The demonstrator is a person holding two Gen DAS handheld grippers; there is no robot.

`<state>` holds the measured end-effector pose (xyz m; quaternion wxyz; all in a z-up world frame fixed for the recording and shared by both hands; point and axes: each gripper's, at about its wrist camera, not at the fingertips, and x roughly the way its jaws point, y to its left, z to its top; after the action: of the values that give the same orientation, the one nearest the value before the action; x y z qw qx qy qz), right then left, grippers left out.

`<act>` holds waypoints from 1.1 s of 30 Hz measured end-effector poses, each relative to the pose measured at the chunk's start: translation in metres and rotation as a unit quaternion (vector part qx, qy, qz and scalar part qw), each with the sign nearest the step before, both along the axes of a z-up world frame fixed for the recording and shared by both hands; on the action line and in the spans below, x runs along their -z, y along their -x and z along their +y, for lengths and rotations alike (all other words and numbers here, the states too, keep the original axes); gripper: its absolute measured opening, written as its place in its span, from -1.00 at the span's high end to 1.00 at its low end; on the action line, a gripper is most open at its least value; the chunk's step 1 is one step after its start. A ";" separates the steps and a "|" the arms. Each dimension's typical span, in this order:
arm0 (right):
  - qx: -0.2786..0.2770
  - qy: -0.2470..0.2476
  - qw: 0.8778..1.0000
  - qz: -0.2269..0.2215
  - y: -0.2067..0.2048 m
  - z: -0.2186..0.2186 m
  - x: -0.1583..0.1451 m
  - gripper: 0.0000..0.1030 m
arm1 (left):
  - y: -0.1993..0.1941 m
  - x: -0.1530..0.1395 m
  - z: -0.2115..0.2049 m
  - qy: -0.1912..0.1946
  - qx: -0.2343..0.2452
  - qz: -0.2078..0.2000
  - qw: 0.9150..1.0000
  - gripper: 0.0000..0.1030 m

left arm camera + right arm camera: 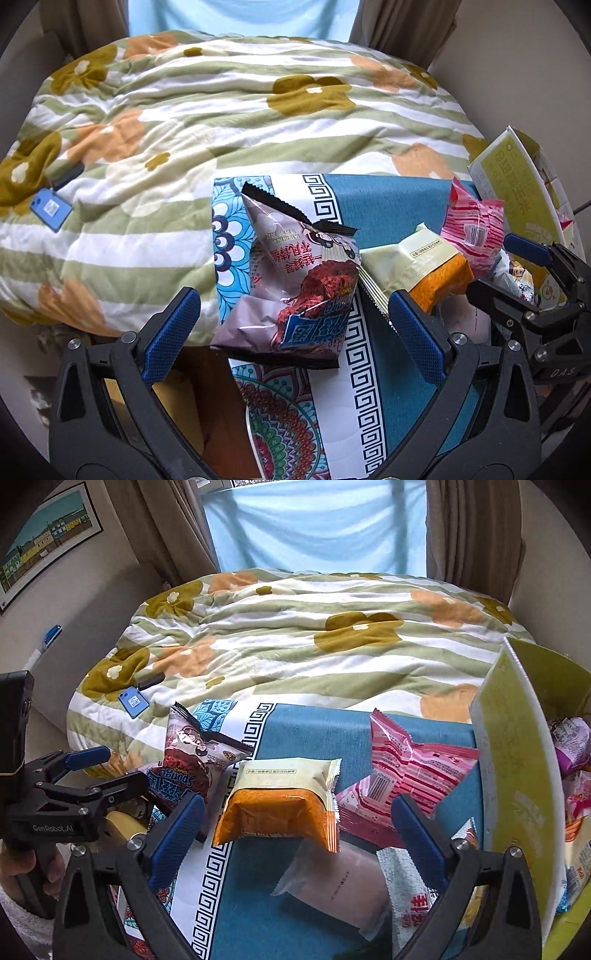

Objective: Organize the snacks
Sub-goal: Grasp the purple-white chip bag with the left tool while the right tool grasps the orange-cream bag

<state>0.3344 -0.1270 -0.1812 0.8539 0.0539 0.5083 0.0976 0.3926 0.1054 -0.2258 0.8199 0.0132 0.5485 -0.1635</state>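
A purple sponge-cake bag [299,280] [195,757] lies on the patterned cloth. Right of it are a cream-and-orange packet [424,269] [284,797], a pink packet [472,225] [402,771] and a pale pink tube-shaped packet [340,882]. My left gripper [291,328] is open, its fingers on either side of the purple bag's near end. My right gripper [295,838] is open around the orange packet's near end; it also shows in the left wrist view [517,266]. A yellow-green box [517,768] [517,184] on the right holds several snacks.
The cloth-covered table [295,731] stands against a bed with a striped floral quilt [221,110]. A blue phone [50,208] [133,701] lies on the quilt. A white-and-red packet [410,897] lies by the box. Curtains and a window are behind.
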 end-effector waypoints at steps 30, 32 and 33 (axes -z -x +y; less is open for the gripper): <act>-0.047 0.025 0.998 0.035 -0.035 0.040 0.077 -0.95 | -0.019 0.048 0.008 0.000 0.020 0.044 0.999 -0.30; -0.051 0.029 0.998 0.035 -0.035 0.042 0.076 -0.93 | -0.017 0.048 0.009 0.000 0.017 0.043 0.999 -0.30; -0.055 0.029 0.997 0.037 -0.035 0.043 0.077 -0.90 | -0.016 0.048 0.009 0.000 0.017 0.043 0.999 -0.30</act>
<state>0.3689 -0.0844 -0.2580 0.8292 0.0047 0.5442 0.1275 0.4087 0.1141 -0.2735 0.7929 0.0153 0.5827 -0.1778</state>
